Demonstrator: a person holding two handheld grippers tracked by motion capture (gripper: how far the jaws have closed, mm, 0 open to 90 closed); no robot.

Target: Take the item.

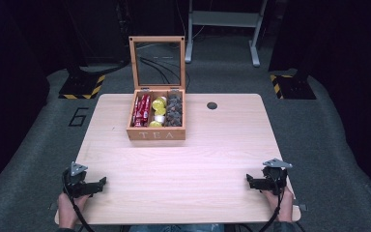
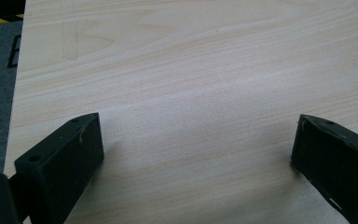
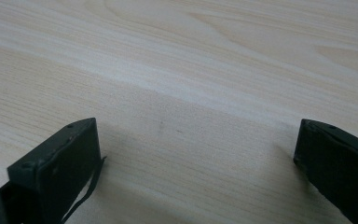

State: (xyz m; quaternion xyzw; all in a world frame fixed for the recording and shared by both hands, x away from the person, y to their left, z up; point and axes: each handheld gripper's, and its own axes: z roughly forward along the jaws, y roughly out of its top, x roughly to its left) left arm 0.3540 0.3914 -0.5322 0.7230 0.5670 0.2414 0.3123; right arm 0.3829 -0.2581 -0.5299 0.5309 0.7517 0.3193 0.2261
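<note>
Left gripper [image 1: 101, 183]: a person's left hand [image 1: 67, 208] is holding it at the near left corner of the table [image 1: 222, 159], its tips pointing inward toward the middle. In the left gripper view [image 2: 198, 140] its two black jaws are standing wide apart with nothing between them, only bare wood grain.

Right gripper [image 1: 249, 181]: the right hand [image 1: 282, 205] is holding it at the near right corner, tips pointing inward, facing the left one across the near edge. In the right gripper view [image 3: 198, 142] its jaws are also spread wide and gripping nothing. A thin dark strip is hanging off the jaw at the left of that view.

Tea box [image 1: 156, 129]: a wooden box lettered TEA is sitting at the far middle of the table, well apart from both grippers. The high view is the one showing it.

Lid [image 1: 156, 63]: a wood-framed clear lid is standing upright, hinged at the box's far edge.

Compartments: red packets [image 1: 141, 110] are lying in the left one, yellow pieces [image 1: 159, 107] in the middle one, dark pieces [image 1: 175, 110] in the right one. What the pieces are is too small to tell.

Table hole [image 1: 212, 105]: a small dark round hole is sitting to the right of the box.

Floor [image 1: 38, 145]: grey carpet is surrounding the table; the left gripper view is catching a strip of it past the table's edge.
</note>
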